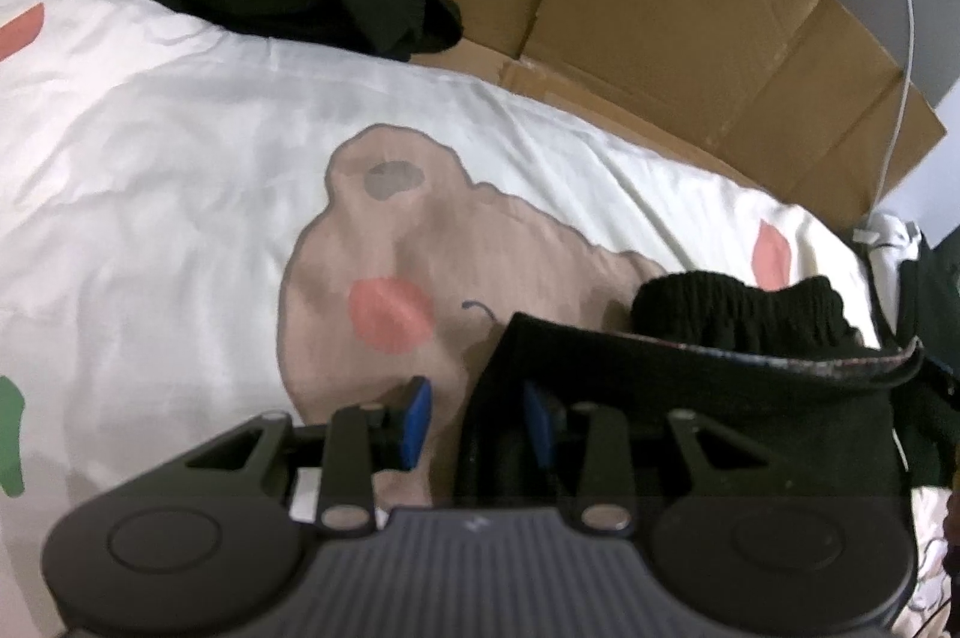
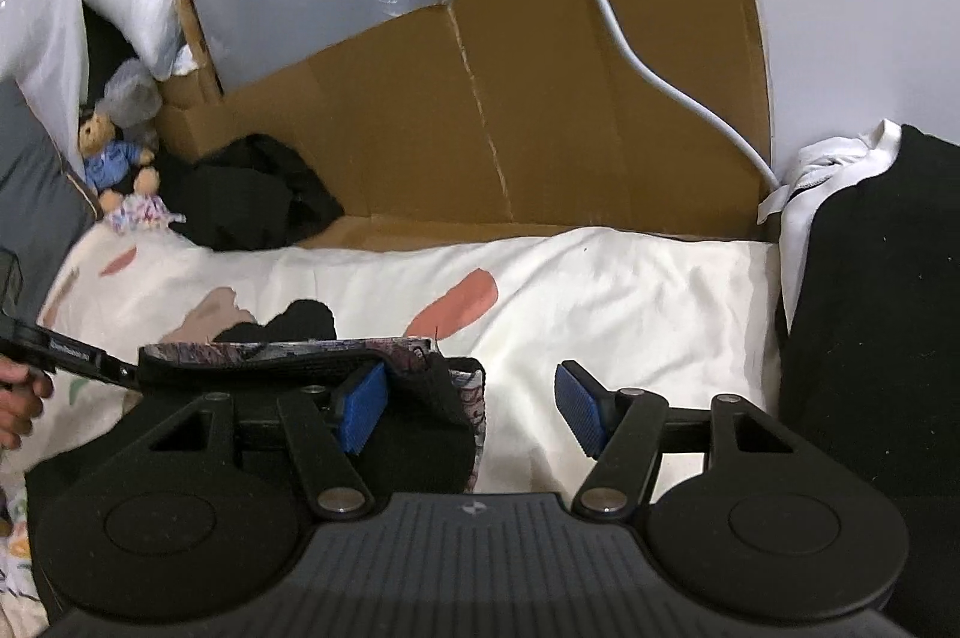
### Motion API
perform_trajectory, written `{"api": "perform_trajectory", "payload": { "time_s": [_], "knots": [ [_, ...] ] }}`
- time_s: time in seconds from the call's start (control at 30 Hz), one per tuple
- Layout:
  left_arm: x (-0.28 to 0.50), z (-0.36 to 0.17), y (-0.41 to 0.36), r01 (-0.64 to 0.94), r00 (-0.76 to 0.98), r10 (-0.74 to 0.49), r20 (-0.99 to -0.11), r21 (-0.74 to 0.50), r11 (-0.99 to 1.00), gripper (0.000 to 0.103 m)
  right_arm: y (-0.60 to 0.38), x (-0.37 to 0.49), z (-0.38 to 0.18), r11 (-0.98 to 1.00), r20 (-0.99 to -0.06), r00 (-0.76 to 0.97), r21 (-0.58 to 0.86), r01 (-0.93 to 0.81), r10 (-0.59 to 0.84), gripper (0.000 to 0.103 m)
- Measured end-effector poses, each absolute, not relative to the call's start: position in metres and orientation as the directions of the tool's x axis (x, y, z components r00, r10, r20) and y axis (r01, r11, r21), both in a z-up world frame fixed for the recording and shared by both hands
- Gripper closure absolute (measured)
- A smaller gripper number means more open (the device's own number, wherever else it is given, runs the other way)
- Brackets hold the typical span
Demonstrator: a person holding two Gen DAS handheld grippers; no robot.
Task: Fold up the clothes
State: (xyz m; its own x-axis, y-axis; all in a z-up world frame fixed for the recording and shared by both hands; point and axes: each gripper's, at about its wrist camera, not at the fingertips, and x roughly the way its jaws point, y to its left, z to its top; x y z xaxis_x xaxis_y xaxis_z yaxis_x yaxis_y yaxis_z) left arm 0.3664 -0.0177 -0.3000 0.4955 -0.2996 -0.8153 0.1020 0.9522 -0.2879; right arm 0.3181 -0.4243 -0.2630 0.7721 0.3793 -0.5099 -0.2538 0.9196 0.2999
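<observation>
The left gripper (image 1: 477, 422) seemingly pinches the black garment (image 1: 690, 398), its right pad hidden under cloth, while the right gripper (image 2: 471, 413) gapes, the garment's hem draped over its left pad only.

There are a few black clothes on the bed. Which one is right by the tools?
The black garment with the patterned lining, at the right tool. The crumpled black pile lies far back by the cardboard, and another black piece sits at the right edge.
</observation>
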Motion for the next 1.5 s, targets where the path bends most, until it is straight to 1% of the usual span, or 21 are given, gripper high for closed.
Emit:
{"api": "perform_trajectory", "payload": {
  "time_s": [0.27, 0.4, 0.5, 0.67, 0.77, 0.83, 0.97, 1.1, 1.13, 1.2, 1.23, 1.27, 1.3, 1.33, 1.37, 1.4, 1.43, 1.5],
  "knots": [
    [0.367, -0.305, -0.017, 0.090, 0.477, -0.311, -0.822, -0.306, 0.948, 0.061, -0.425, 0.324, -0.272, 0.887, -0.551, 0.703, 0.367, -0.280, 0.450, 0.035],
    [0.368, -0.306, -0.018, 0.086, 0.472, -0.322, -0.820, -0.321, 0.943, 0.058, -0.413, 0.330, -0.282, 0.883, -0.584, 0.664, 0.357, -0.306, 0.467, 0.036],
    [0.368, -0.306, -0.014, 0.091, 0.465, -0.352, -0.812, -0.351, 0.932, 0.058, -0.413, 0.332, -0.285, 0.870, -0.577, 0.657, 0.393, -0.298, 0.485, 0.036],
    [0.367, -0.304, -0.003, 0.102, 0.435, -0.447, -0.782, -0.450, 0.887, 0.059, -0.425, 0.343, -0.291, 0.837, -0.551, 0.656, 0.489, -0.247, 0.516, 0.037],
    [0.367, -0.306, 0.002, 0.083, 0.426, -0.482, -0.765, -0.498, 0.863, 0.057, -0.428, 0.348, -0.296, 0.820, -0.546, 0.648, 0.524, -0.229, 0.530, 0.043],
    [0.369, -0.310, 0.000, 0.077, 0.419, -0.471, -0.776, -0.487, 0.870, 0.051, -0.427, 0.353, -0.300, 0.808, -0.549, 0.634, 0.548, -0.219, 0.544, 0.055],
    [0.371, -0.313, -0.010, 0.095, 0.431, -0.430, -0.793, -0.435, 0.896, 0.049, -0.425, 0.362, -0.308, 0.788, -0.551, 0.615, 0.582, -0.201, 0.564, 0.062],
    [0.371, -0.310, -0.026, 0.147, 0.458, -0.363, -0.812, -0.334, 0.931, 0.049, -0.422, 0.373, -0.313, 0.778, -0.548, 0.609, 0.596, -0.197, 0.574, 0.070],
    [0.372, -0.310, -0.028, 0.148, 0.466, -0.351, -0.812, -0.319, 0.936, 0.049, -0.422, 0.372, -0.313, 0.778, -0.547, 0.609, 0.596, -0.198, 0.574, 0.071],
    [0.374, -0.311, -0.030, 0.133, 0.475, -0.337, -0.813, -0.312, 0.941, 0.049, -0.423, 0.371, -0.311, 0.777, -0.545, 0.608, 0.596, -0.204, 0.577, 0.072],
    [0.375, -0.312, -0.031, 0.129, 0.473, -0.337, -0.814, -0.314, 0.941, 0.048, -0.424, 0.371, -0.310, 0.777, -0.544, 0.607, 0.595, -0.207, 0.579, 0.075],
    [0.376, -0.312, -0.031, 0.128, 0.469, -0.336, -0.817, -0.313, 0.941, 0.049, -0.424, 0.371, -0.309, 0.776, -0.544, 0.606, 0.596, -0.208, 0.580, 0.075],
    [0.377, -0.312, -0.032, 0.132, 0.463, -0.338, -0.819, -0.313, 0.941, 0.052, -0.425, 0.371, -0.309, 0.773, -0.542, 0.606, 0.600, -0.206, 0.582, 0.075],
    [0.378, -0.311, -0.032, 0.138, 0.459, -0.341, -0.820, -0.314, 0.939, 0.068, -0.426, 0.372, -0.309, 0.770, -0.541, 0.605, 0.605, -0.203, 0.584, 0.077],
    [0.378, -0.311, -0.032, 0.150, 0.451, -0.349, -0.821, -0.315, 0.937, 0.081, -0.427, 0.372, -0.309, 0.768, -0.539, 0.605, 0.607, -0.203, 0.586, 0.079],
    [0.378, -0.311, -0.033, 0.166, 0.442, -0.354, -0.825, -0.312, 0.935, 0.095, -0.427, 0.371, -0.308, 0.767, -0.536, 0.606, 0.607, -0.207, 0.588, 0.085],
    [0.378, -0.311, -0.035, 0.174, 0.440, -0.352, -0.826, -0.305, 0.936, 0.099, -0.427, 0.371, -0.308, 0.766, -0.533, 0.606, 0.607, -0.212, 0.590, 0.090],
    [0.375, -0.307, -0.036, 0.183, 0.454, -0.343, -0.822, -0.290, 0.939, 0.100, -0.429, 0.370, -0.307, 0.768, -0.531, 0.608, 0.600, -0.221, 0.590, 0.093]
  ]
}}
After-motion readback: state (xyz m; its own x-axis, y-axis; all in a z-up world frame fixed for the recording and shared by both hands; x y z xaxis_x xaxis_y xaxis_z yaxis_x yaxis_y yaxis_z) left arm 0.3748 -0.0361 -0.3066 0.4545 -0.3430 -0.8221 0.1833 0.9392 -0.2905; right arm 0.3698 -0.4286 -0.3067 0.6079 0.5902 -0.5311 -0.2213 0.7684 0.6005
